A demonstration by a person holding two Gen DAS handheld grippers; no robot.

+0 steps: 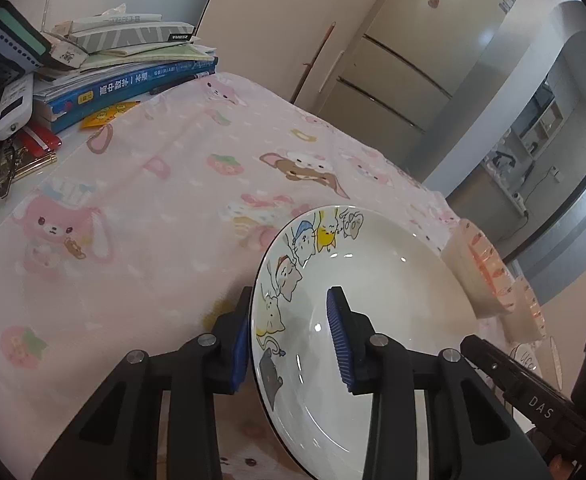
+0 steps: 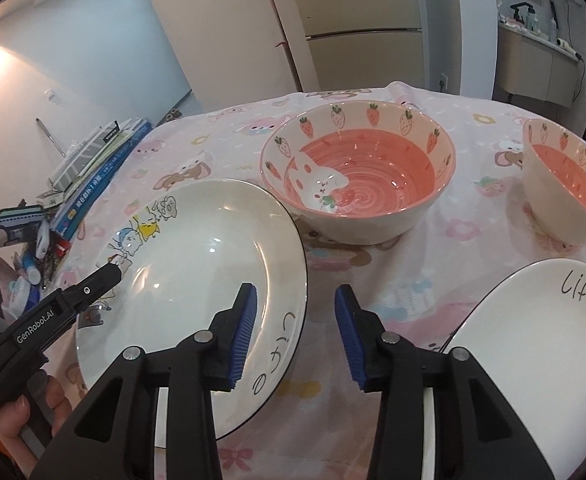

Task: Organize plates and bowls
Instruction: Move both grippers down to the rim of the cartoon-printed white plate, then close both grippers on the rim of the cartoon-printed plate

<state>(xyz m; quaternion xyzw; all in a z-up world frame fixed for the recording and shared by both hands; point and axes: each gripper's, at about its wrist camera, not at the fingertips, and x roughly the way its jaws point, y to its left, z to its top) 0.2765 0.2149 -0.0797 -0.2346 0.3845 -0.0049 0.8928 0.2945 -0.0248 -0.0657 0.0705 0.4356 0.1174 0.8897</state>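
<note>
Straddling plate (image 1: 373, 320) rim, L tool (image 1: 293, 336), R tool (image 2: 297, 332) part-open

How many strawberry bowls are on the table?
2. The big strawberry bowl sits behind the cat plate; the smaller bowl stands at the right edge. More could be out of view.

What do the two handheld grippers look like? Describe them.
Both the left gripper and right gripper are matte black linkages with silver pivot pins and ribbed blue pads. The left one's body carries white "GenRobot.AI" lettering. No sleeves or cables show.
</note>
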